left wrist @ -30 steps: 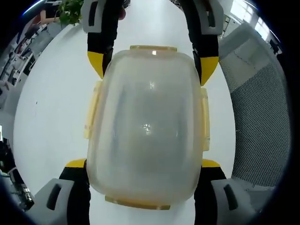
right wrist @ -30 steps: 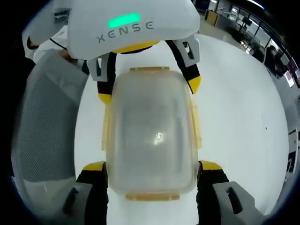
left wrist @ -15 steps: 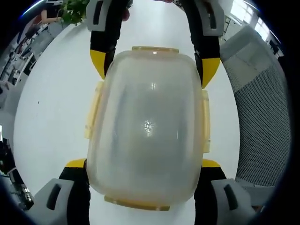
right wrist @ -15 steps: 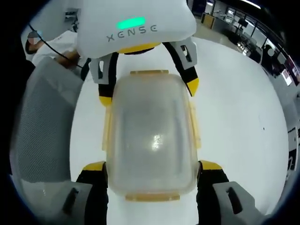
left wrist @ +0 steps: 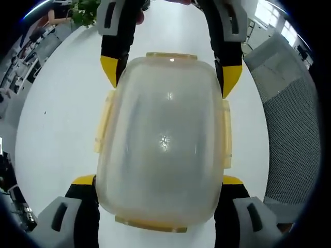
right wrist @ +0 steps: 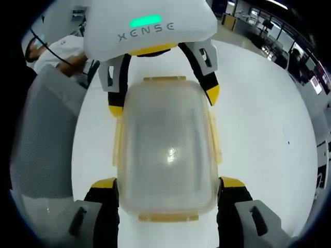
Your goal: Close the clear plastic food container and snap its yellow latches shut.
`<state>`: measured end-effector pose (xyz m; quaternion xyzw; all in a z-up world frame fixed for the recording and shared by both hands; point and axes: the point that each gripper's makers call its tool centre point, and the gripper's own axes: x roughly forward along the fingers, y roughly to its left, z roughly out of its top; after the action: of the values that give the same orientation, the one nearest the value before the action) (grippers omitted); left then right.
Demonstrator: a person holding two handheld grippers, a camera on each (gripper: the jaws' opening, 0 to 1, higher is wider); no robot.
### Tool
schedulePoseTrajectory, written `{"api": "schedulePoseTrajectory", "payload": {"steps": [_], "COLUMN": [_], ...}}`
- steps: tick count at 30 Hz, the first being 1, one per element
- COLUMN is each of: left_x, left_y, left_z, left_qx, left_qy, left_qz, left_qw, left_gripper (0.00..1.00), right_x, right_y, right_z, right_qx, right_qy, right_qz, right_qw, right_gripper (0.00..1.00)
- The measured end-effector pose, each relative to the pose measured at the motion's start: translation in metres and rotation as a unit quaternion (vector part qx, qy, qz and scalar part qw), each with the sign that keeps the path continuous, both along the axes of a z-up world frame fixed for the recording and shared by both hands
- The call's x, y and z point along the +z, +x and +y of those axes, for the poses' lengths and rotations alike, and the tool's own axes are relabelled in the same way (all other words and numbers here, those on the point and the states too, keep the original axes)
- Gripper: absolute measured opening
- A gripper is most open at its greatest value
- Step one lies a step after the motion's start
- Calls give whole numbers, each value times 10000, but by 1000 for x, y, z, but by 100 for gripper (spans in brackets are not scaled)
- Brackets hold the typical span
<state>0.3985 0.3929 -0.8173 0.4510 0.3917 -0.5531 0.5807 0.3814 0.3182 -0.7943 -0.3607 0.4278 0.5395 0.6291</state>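
Note:
The clear plastic food container (left wrist: 163, 139) with its lid on is held between both grippers over the white table (left wrist: 57, 119). Yellow latches lie along its sides (left wrist: 103, 121) and ends (left wrist: 170, 55). My left gripper (left wrist: 158, 181) is shut on the near end, its yellow-tipped jaws pressing both sides. The right gripper (left wrist: 169, 75) clasps the far end in the same way. In the right gripper view the same container (right wrist: 166, 150) sits between my right gripper (right wrist: 168, 183) below and the left gripper (right wrist: 164, 101) above. Side latches (right wrist: 215, 139) lie against the walls; whether they are snapped I cannot tell.
A grey mesh chair (left wrist: 289, 119) stands beside the table, also seen as the chair (right wrist: 41, 139) in the right gripper view. A green plant (left wrist: 83, 11) is at the far table edge. A person (right wrist: 54, 46) is behind the chair. Office desks (right wrist: 269, 31) lie further off.
Container and both grips look the same. Only the background has drifted a little as the hands moved together.

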Motion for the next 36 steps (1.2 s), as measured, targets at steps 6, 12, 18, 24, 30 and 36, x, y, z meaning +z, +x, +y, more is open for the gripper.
{"api": "schedulePoseTrajectory", "payload": {"steps": [6,12,18,24,30,36], "left_x": [0,0,1,0,1,1], "left_y": [5,14,21,28,33,39], "left_z": [0,1,1,1,1,0], "left_qx": [41,53,35,21,36,36], "left_qy": [3,-8,-5,57,51,10], "left_qz": [-7,-4,-1,-13,-14,-3], "left_qw": [10000,10000,10000,10000,10000,10000], "left_gripper": [94,94,94,94,94,94], "right_x": [0,0,0,0,1,1], "right_y": [6,14,21,28,34,39], "right_z": [0,0,1,1,0,-1], "right_qx": [34,41,13,-10,-4,-6], "right_qy": [7,-33,-7,-23,-8,-13], "right_qz": [-13,-16,-27,-33,-42,-52], "right_qw": [10000,10000,10000,10000,10000,10000], "right_gripper": [78,78,78,78,78,78]}}
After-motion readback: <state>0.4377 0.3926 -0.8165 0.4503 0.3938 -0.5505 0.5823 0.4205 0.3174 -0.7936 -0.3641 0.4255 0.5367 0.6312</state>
